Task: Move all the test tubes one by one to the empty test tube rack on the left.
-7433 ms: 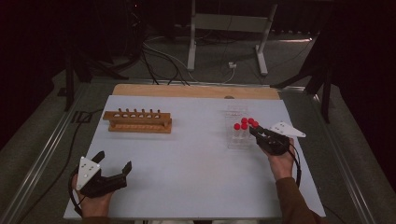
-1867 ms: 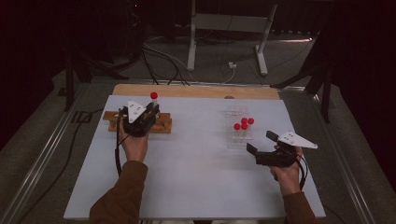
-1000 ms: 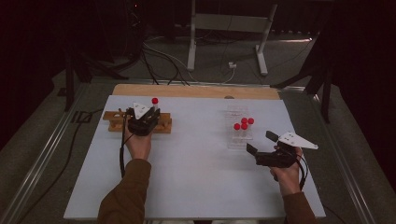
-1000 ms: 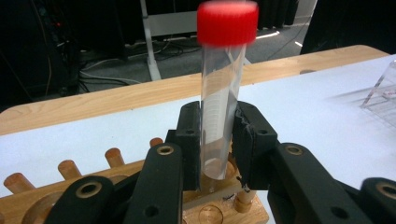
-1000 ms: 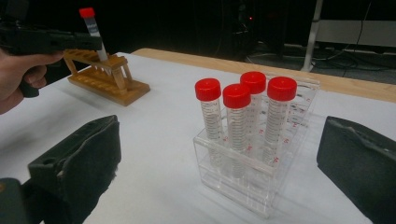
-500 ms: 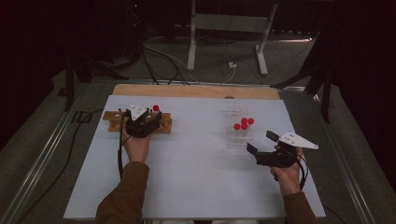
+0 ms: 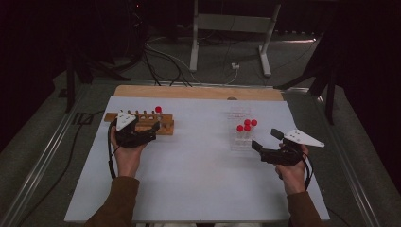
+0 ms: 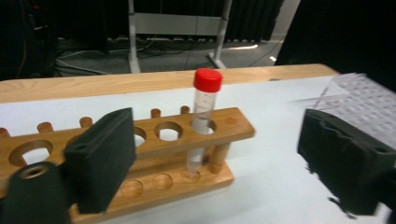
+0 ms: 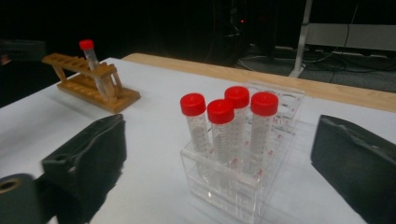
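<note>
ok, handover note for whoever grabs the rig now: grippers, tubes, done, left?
Left gripper: open, jaws have just been opening, nothing between them, in front of the wooden rack.
Right gripper: open, empty, beside the clear rack.
Done: one red-capped tube stands in the wooden rack's end hole, released.
Left: four tubes in the clear rack, probably to be moved over one by one. The wooden rack's other holes look free.
</note>
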A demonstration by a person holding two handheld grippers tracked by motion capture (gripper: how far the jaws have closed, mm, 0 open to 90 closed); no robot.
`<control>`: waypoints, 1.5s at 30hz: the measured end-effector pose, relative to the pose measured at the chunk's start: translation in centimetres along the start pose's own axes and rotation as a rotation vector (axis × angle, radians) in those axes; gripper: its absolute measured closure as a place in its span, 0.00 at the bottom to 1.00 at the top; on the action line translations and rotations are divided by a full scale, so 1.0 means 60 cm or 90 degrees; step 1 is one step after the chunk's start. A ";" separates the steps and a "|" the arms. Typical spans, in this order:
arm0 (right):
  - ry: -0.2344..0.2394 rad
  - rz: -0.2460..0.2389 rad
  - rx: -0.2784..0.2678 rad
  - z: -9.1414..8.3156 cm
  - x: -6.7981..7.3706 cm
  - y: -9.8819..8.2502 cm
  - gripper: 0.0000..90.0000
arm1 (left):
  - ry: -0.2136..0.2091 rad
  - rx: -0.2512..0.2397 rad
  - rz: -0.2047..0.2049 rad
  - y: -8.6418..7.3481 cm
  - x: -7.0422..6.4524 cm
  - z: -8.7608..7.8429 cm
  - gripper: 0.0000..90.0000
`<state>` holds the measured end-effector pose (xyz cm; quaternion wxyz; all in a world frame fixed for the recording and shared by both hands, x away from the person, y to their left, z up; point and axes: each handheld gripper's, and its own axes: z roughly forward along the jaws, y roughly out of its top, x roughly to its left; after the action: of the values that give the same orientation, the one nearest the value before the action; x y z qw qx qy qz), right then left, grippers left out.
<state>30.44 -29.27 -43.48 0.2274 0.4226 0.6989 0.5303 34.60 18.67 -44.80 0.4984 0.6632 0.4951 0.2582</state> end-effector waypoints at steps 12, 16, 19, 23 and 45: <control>-0.041 0.016 0.021 0.020 -0.025 0.002 0.12 | -0.025 -0.019 0.011 -0.015 -0.012 -0.057 0.01; -0.055 0.024 0.032 0.028 -0.036 0.002 0.21 | -0.034 -0.023 0.019 -0.025 -0.014 -0.069 0.01; -0.057 0.020 0.032 0.031 -0.039 0.007 0.35 | -0.034 -0.025 0.024 -0.029 -0.016 -0.073 0.01; -0.066 -0.004 0.038 0.037 -0.041 0.012 0.49 | -0.038 -0.025 0.035 -0.030 -0.020 -0.076 0.01; -0.087 -0.035 0.077 0.113 -0.045 -0.014 0.79 | -0.029 -0.040 0.022 -0.035 -0.017 -0.087 0.01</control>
<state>36.78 -27.86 -46.88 0.2628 0.4514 0.7239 0.4506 28.99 19.86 -44.64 0.5260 0.6612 0.4638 0.2667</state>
